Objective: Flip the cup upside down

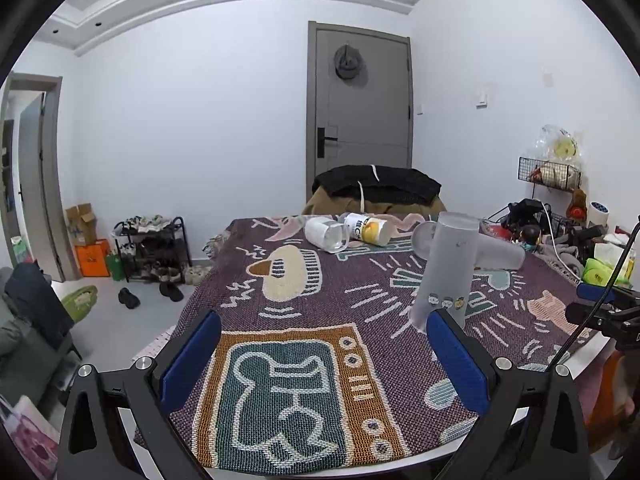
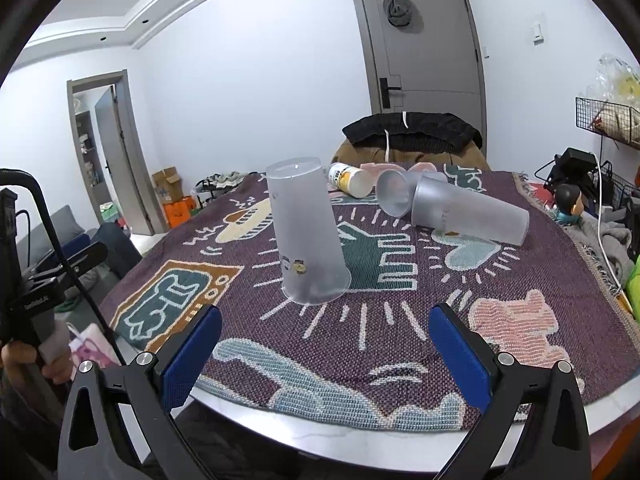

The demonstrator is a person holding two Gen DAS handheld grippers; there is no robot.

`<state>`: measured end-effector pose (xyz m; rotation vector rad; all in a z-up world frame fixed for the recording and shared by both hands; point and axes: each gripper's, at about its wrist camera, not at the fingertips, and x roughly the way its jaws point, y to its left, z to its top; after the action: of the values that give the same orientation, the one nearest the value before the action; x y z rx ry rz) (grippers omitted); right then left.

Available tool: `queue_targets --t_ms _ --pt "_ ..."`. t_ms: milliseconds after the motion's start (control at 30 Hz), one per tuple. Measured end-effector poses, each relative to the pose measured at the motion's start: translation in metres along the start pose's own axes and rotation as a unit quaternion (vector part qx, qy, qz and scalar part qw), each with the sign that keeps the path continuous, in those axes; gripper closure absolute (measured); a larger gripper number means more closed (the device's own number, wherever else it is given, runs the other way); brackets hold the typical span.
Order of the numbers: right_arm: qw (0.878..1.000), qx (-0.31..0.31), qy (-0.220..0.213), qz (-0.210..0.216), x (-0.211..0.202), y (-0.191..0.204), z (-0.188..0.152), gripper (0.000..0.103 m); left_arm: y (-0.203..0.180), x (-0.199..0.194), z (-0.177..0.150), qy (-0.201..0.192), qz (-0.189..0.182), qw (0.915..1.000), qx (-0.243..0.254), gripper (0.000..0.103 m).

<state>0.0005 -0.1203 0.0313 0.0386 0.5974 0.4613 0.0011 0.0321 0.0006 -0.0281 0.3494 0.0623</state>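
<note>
A frosted plastic cup (image 2: pixel 306 236) with small cartoon stickers stands upside down, mouth down, on the patterned cloth (image 2: pixel 400 320). It also shows in the left wrist view (image 1: pixel 446 270), just beyond my left gripper's right fingertip. My right gripper (image 2: pixel 325 342) is open and empty, a short way in front of the cup. My left gripper (image 1: pixel 323 346) is open and empty above the cloth's near edge (image 1: pixel 280 380), with the cup to its right.
Two more frosted cups (image 2: pixel 472 212) (image 2: pixel 394 194) lie on their sides behind the upright one. A yellow-labelled cup (image 2: pixel 350 180) and a clear cup (image 1: pixel 326 234) lie further back. Clutter and cables (image 2: pixel 592 200) crowd the right edge. A chair with dark clothes (image 2: pixel 412 132) stands beyond the table.
</note>
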Motion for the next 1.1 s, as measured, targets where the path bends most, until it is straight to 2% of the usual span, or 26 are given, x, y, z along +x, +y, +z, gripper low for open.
queue_targets --t_ms 700,900,1100 --pt "1.0 -0.005 0.018 -0.002 0.005 0.001 0.001 0.0 0.003 0.008 0.001 0.01 -0.007 0.9999 -0.005 0.0" --pt "1.0 -0.002 0.013 -0.013 -0.003 -0.005 0.005 0.0 0.002 0.009 0.005 0.005 -0.018 0.9998 -0.01 0.0" --pt "1.0 0.006 0.007 -0.015 -0.009 -0.011 0.007 0.0 0.002 0.008 0.005 0.002 -0.014 0.9999 -0.009 0.0"
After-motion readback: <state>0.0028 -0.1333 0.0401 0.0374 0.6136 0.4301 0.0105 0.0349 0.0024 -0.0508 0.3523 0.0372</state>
